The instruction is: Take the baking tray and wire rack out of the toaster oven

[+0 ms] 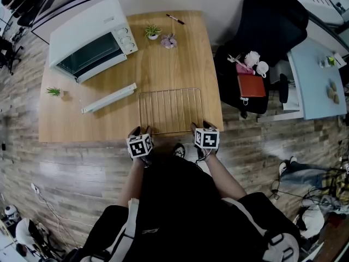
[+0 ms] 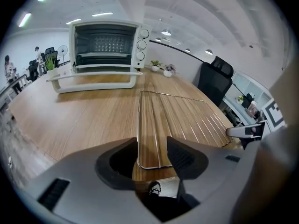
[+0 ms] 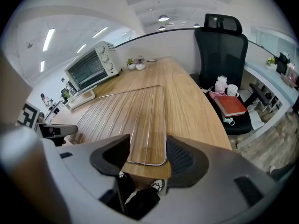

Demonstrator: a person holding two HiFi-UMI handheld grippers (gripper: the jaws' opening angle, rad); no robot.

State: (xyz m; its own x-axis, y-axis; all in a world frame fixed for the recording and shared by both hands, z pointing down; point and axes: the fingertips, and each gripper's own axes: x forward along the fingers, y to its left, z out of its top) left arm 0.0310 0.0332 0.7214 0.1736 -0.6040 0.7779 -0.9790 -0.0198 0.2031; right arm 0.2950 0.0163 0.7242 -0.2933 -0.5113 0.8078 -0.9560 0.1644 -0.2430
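The wire rack (image 1: 169,111) lies flat on the wooden table (image 1: 180,59), close to its front edge. My left gripper (image 1: 140,130) stands open at the rack's front left corner; in the left gripper view that rack (image 2: 177,115) corner sits between the jaws of the left gripper (image 2: 152,148), untouched. My right gripper (image 1: 199,127) is open at the front right corner, and the rack (image 3: 135,111) corner lies loose inside the right gripper (image 3: 147,150). A white baking tray (image 1: 109,98) rests on the table left of the rack. The white toaster oven (image 1: 90,37) stands at the back left, door shut.
Two small potted plants (image 1: 152,31) (image 1: 53,91), a purple item (image 1: 169,41) and a pen (image 1: 175,19) sit on the table. A black office chair (image 1: 272,26) holding a red book (image 1: 252,85) stands off the right edge. The person stands at the front edge.
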